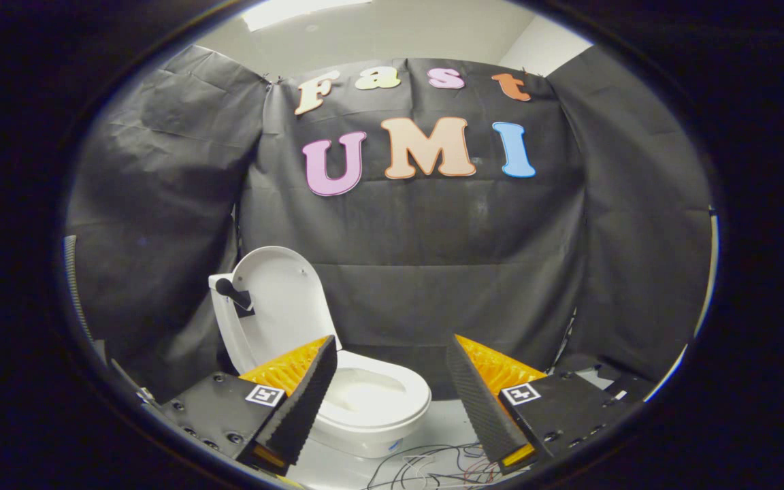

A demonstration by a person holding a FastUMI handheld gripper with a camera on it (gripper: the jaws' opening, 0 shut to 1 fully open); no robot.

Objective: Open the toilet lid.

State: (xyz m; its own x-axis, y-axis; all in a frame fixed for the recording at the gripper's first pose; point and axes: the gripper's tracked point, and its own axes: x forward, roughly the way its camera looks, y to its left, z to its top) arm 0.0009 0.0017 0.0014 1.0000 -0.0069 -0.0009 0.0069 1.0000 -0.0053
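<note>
A small white toilet (371, 408) stands on the pale floor just beyond my left finger. Its lid (280, 299) stands upright, leaning back against the tank, and the seat and bowl lie uncovered. A black handle (232, 291) sticks out at the lid's left edge. My gripper (392, 371) is open, its two black and orange fingers (307, 395) spread wide with nothing between them. The left finger overlaps the bowl's near left rim in the view; I cannot tell whether it touches.
Black cloth walls close in the booth behind and on both sides of the toilet. Loose thin wires (433, 466) lie on the floor between the fingers, in front of the bowl. A grey ribbed hose (71, 279) runs up along the left wall.
</note>
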